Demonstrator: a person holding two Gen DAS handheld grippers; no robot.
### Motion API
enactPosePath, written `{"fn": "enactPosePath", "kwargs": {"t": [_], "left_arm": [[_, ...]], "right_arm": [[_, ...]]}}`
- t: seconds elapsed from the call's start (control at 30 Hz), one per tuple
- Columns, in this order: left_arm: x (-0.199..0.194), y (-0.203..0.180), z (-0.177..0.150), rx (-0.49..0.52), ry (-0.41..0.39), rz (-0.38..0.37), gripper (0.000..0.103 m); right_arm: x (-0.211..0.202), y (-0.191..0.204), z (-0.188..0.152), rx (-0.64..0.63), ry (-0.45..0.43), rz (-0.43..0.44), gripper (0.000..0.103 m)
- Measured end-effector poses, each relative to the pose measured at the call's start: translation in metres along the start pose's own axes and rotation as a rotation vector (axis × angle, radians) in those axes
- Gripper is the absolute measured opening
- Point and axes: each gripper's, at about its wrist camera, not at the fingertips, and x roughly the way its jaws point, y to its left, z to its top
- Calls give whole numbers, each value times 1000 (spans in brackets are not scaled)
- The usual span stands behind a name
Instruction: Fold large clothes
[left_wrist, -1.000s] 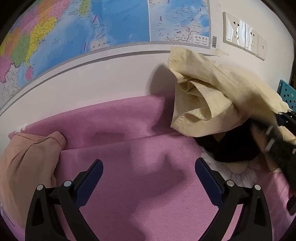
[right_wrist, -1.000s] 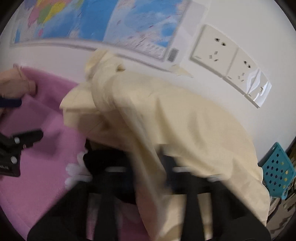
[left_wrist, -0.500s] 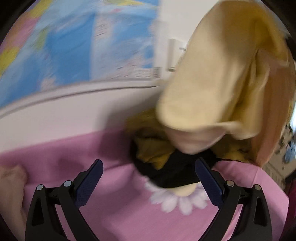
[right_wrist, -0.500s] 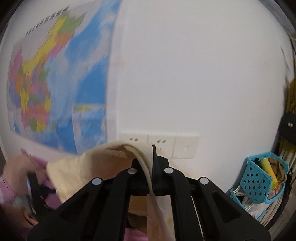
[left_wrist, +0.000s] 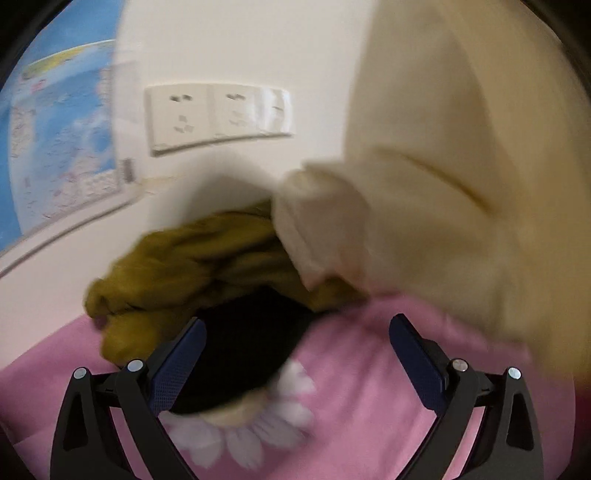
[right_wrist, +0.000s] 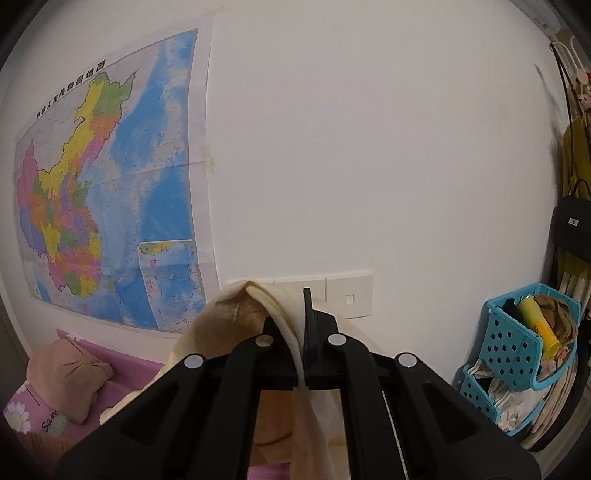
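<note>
Your right gripper (right_wrist: 301, 332) was clamped on a fold of the cream garment (right_wrist: 258, 306), which hung lifted in front of the white wall and its socket panel (right_wrist: 349, 295). Your left gripper (left_wrist: 295, 354) stood spread wide and held nothing, poised over the pink bedcover (left_wrist: 369, 387) near an olive garment (left_wrist: 177, 266) and a black one (left_wrist: 243, 343).

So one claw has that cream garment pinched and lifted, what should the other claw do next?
Probably the left gripper, open and empty over the pink flowered bedspread, should reach for a hanging edge of the cream cotton garment. The right gripper is shut on one fold only, so the cloth droops bunched; a second grip would let it spread.
</note>
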Motion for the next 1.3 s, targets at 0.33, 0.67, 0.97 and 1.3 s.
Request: {"fn": "enactPosePath", "kwargs": {"t": [0.33,0.67,0.97,1.3], "left_arm": [[13,-15,46,5,-137,20,58],[-43,26,166,-174,-297,25,6],[-248,4,229,-105,-623,215,7],[-425,-53,181,-14,-611,609,8]], "right_arm": [[-13,-2,7,-19,-9,-1,2],[-122,-10,68,-69,-181,-41,1],[-266,19,117,-142,-372,34,1],[-315,69,71,-108,-332,426,2]]}}
